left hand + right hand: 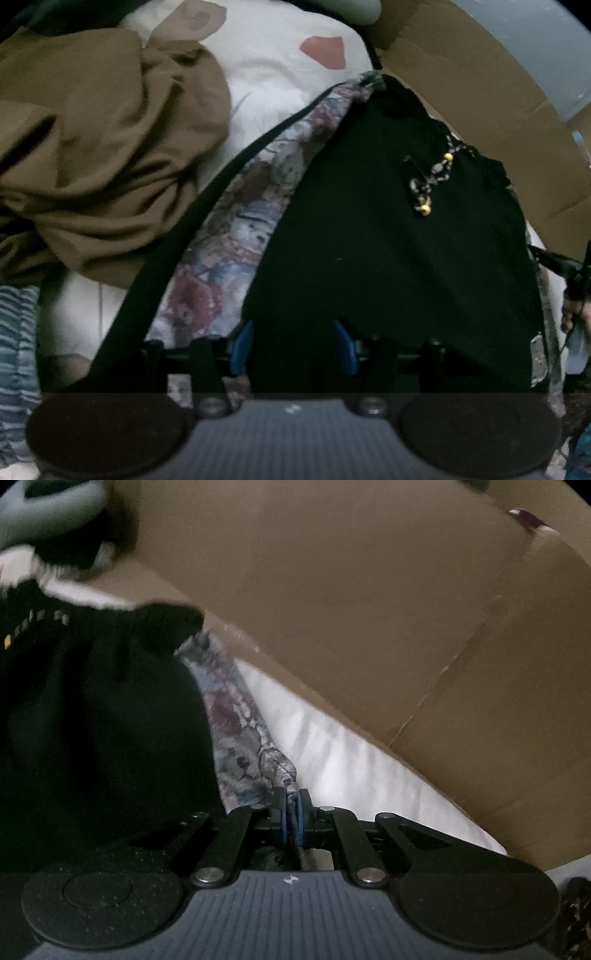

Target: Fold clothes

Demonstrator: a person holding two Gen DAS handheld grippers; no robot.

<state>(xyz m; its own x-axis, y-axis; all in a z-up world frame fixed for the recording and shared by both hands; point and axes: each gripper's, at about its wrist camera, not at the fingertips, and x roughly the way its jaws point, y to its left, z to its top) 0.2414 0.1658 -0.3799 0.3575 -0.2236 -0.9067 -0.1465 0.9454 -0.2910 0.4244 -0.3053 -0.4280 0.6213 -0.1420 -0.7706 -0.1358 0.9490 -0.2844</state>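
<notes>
- Left wrist view is showing my left gripper [293, 341] hovering with its blue pads spread apart over the black garment [388, 236], not gripping anything.
- That black garment, with a teddy-bear print lining [236, 229] and a beaded drawstring [430, 181], is lying on the white bedding [280, 77], right up against the cardboard box [480, 92].
- A brown garment [92, 155] is sitting bunched up on the bedding off to the left.
- Right wrist view has my right gripper [293, 812] clenched, pinching the printed edge [255, 749] of the black garment [99, 720].
- The cardboard box [369, 590] is filling the background there, only its outer wall showing, so I can't tell what's inside.
</notes>
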